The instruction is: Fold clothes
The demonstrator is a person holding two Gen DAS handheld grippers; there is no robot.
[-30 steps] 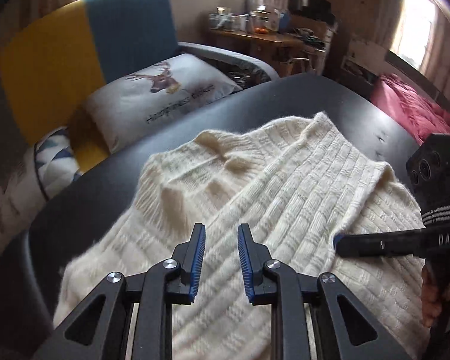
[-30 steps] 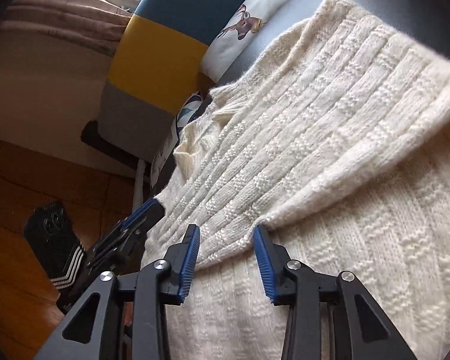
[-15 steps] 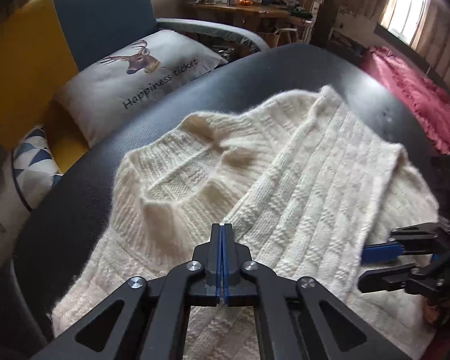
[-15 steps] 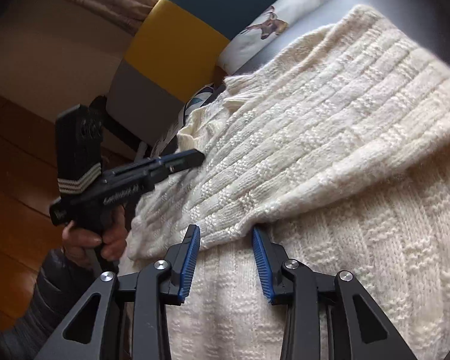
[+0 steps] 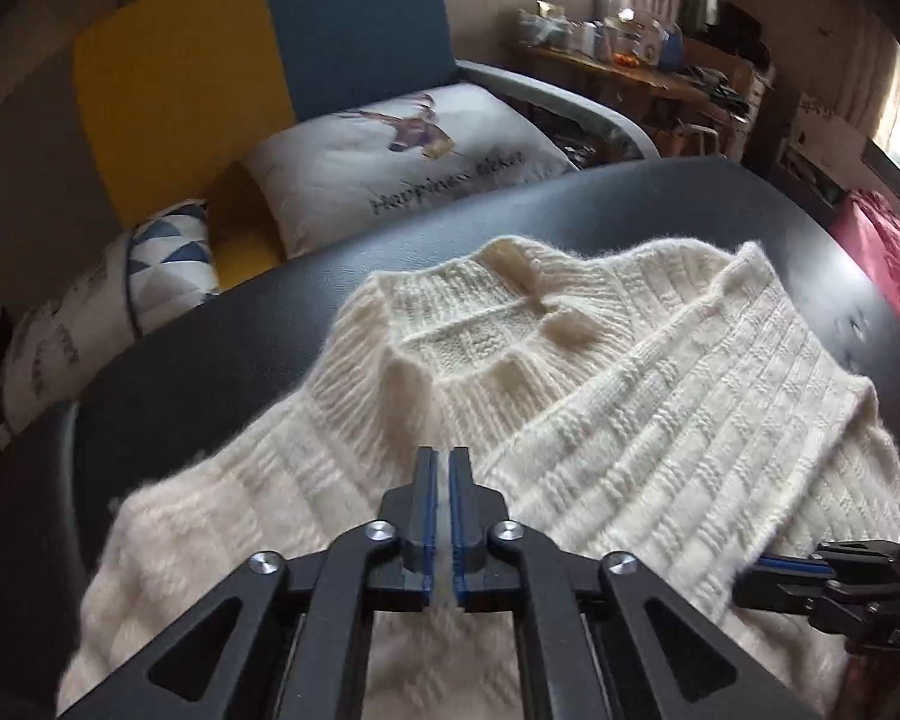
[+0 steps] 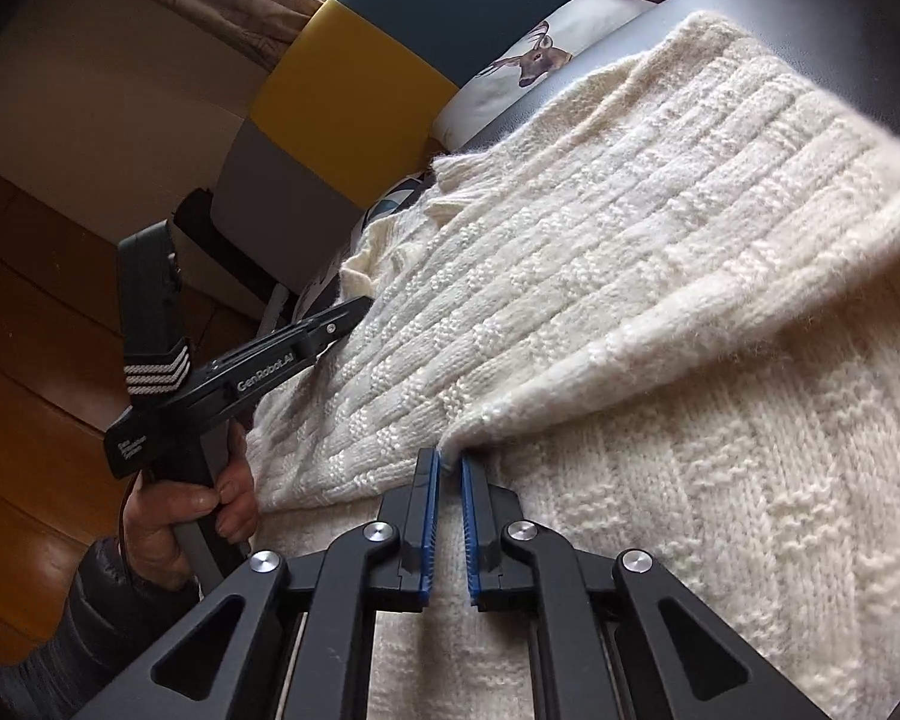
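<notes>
Left gripper [image 5: 442, 468] clamped on the cream sweater [image 5: 660, 420] just below its collar, jaws lately eased slightly; right gripper [image 6: 447, 468] pinched on the folded sleeve's edge. Sweater lies on the dark table [image 5: 660, 210]; beyond the table, a deer cushion [image 5: 402, 162].

Left tongs [image 5: 442, 483]: matte black linkage arms, silver rivets, blue ribbed pads; white "GenRobot.AI" lettering and white chevron stripes on body. Right tongs [image 6: 447, 480] same build. Left hand [image 6: 174, 516], dark quilted puffer sleeve [image 6: 99, 606]
</notes>
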